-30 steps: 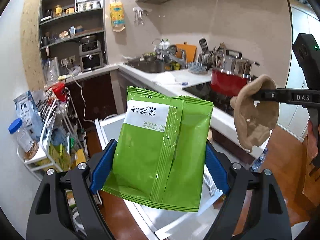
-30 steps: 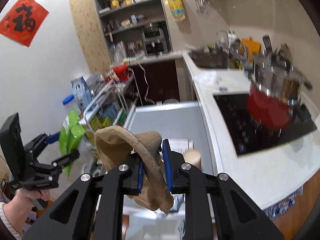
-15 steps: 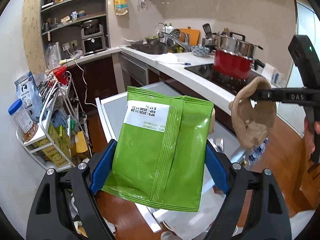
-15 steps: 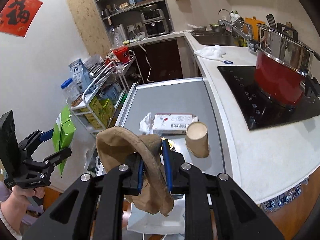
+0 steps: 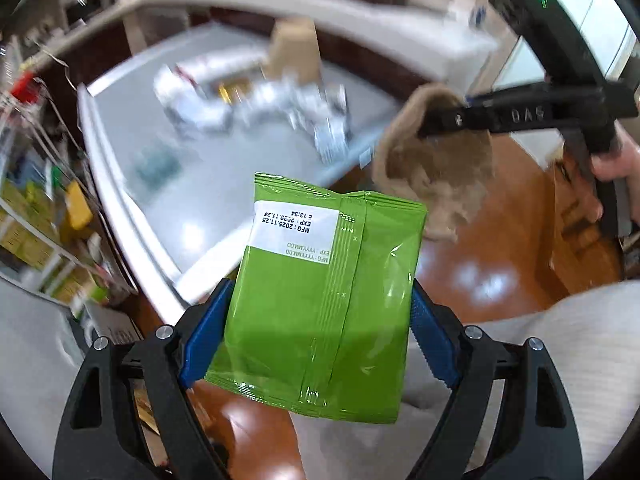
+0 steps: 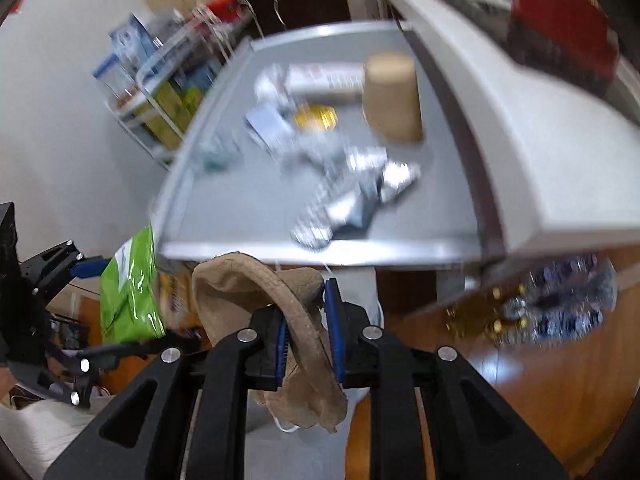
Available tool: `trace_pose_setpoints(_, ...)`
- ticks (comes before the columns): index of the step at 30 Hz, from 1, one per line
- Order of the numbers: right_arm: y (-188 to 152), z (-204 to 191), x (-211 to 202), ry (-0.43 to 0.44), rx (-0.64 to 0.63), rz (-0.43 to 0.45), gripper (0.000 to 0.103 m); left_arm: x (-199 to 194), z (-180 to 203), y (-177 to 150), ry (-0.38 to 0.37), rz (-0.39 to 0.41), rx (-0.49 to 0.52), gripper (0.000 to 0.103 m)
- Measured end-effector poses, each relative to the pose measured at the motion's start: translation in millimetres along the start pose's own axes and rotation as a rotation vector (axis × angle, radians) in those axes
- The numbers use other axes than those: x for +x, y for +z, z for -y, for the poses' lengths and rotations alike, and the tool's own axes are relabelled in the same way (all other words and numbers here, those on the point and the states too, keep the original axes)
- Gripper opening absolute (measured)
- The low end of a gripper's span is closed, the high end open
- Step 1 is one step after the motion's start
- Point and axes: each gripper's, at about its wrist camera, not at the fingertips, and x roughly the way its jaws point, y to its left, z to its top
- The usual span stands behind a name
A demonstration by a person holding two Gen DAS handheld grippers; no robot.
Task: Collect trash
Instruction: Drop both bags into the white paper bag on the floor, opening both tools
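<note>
Near half of grey table bare, cup and wrappers behind

Both fisheye views are brightly and evenly lit indoors, with dark curved corners and bent edges. Heavy motion blur smears the far bench, its litter and the left-hand shelves. Only near things stay sharp: the green packet, glossy with white glare, and the black gripper frames. Soft white reflections shine on the wooden floor.
</note>
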Motion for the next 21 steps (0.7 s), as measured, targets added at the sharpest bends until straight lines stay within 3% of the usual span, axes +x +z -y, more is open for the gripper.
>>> trace_pose_setpoints(7, -8.6, 5.2, 61.3, -0.067, 0.033, -0.066, 0.018, 84.7, -1.0, -17.2, 0.043, -0.155, 0.021, 0.085)
trace_pose_setpoints(14, -1.2, 3.0, 85.9, -0.100, 0.034, -0.086, 0.024, 111.9, -8.5, -13.0, 0.072, -0.194, 0.001, 0.086)
trace_pose_setpoints(16, -0.6, 2.1, 89.8, -0.113, 0.029, -0.098, 0.046, 113.3, -6.9, -12.5, 0.087, -0.203, 0.008, 0.088)
trace_pose_setpoints(17, -0.4, 1.2, 88.5, -0.118, 0.025, -0.094, 0.065, 113.5, -4.9, -10.8, 0.090, -0.206, 0.011, 0.090)
trace_pose_setpoints(18, -0.8, 0.2, 86.5, -0.119, 0.016, -0.086, 0.071, 111.8, -4.0, -10.3, 0.091, -0.202, 0.018, 0.093)
trace_pose_setpoints(21, -0.6, -3.7, 81.1, -0.123, -0.006, -0.088, 0.071, 106.7, -1.5, -9.2, 0.101, -0.192, 0.034, 0.094)
